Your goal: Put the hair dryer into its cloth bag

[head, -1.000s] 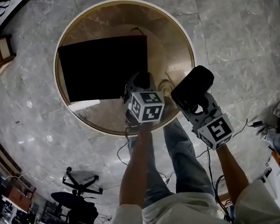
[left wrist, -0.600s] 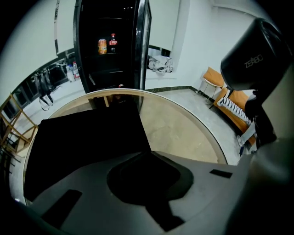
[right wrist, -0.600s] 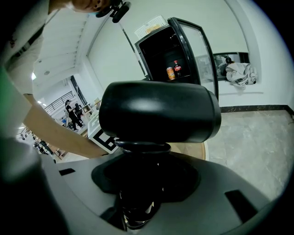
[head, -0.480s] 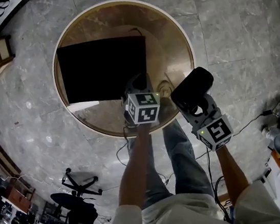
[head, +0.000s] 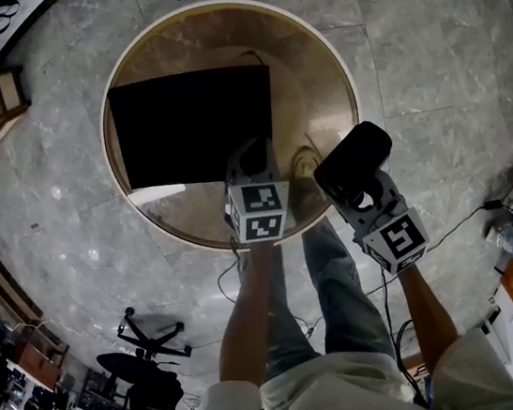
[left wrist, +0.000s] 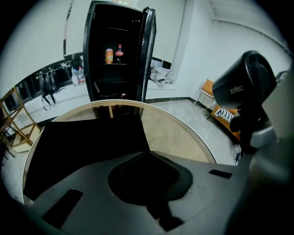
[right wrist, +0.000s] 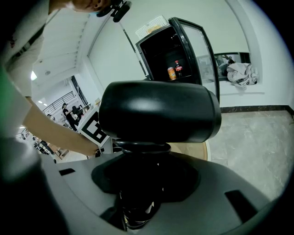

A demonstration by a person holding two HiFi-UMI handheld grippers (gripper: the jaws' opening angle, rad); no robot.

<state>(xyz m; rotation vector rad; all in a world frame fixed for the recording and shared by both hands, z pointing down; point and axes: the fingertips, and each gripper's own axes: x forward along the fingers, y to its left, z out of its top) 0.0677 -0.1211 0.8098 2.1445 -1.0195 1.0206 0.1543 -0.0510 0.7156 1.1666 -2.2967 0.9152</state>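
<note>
Over table (head: 313, 68), left claw (head: 251, 157) pinches bag (head: 194, 128), right claw (head: 366, 195) clamps hair dryer (head: 356, 159).

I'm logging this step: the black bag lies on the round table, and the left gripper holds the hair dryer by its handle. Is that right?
No: it is the right gripper that holds the hair dryer by its handle, as the right gripper view shows. The black bag does lie on the round table.
</note>
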